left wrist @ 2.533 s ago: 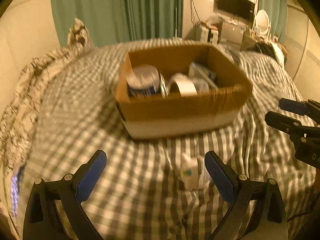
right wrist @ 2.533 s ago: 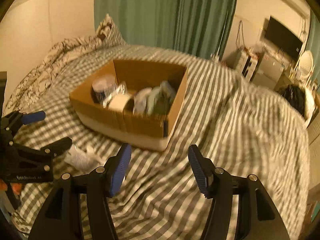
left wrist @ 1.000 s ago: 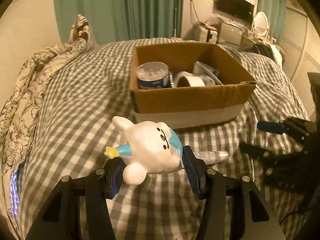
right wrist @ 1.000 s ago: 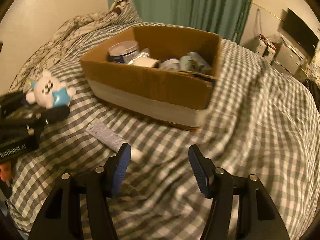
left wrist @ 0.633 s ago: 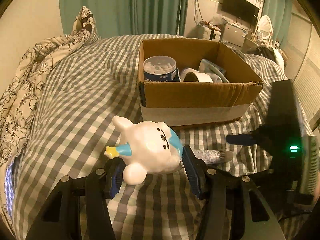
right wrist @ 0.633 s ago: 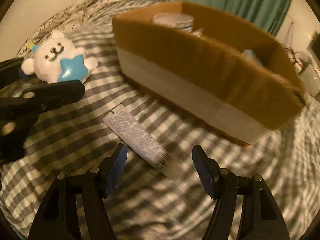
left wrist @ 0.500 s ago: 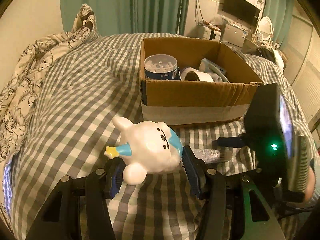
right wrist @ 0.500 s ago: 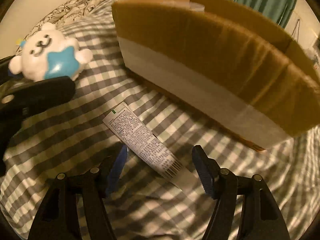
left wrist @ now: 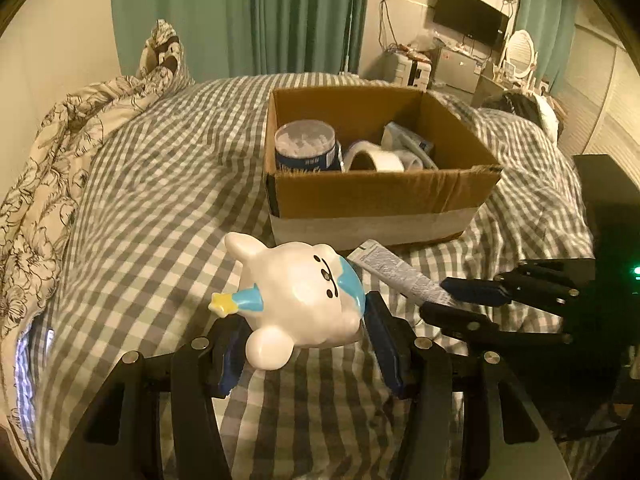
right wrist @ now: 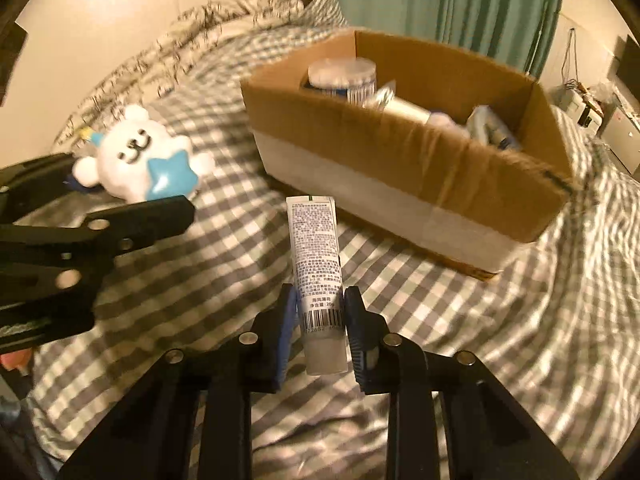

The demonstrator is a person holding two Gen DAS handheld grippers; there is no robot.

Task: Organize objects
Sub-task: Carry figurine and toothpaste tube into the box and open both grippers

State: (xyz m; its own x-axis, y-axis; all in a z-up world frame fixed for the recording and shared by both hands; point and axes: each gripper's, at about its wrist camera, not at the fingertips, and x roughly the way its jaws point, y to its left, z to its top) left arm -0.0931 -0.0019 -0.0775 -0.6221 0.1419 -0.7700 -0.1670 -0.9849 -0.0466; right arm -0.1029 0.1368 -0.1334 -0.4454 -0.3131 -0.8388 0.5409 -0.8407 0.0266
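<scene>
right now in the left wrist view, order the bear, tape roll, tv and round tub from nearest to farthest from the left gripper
1. bear: held in the left gripper.
2. round tub: box's near-left corner; the tape roll to its right is too close to rank apart.
3. tv: far wall, upper right.

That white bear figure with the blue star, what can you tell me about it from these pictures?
The bear figure is glossy and hard-looking, like ceramic or plastic: white body, round ears and paws, a small black face, a blue star on its belly and a yellow star tip at one side. It lies tipped over, clamped between the blue pads of the left tongs, lifted above the checked bedspread, in front of the cardboard box.
</scene>
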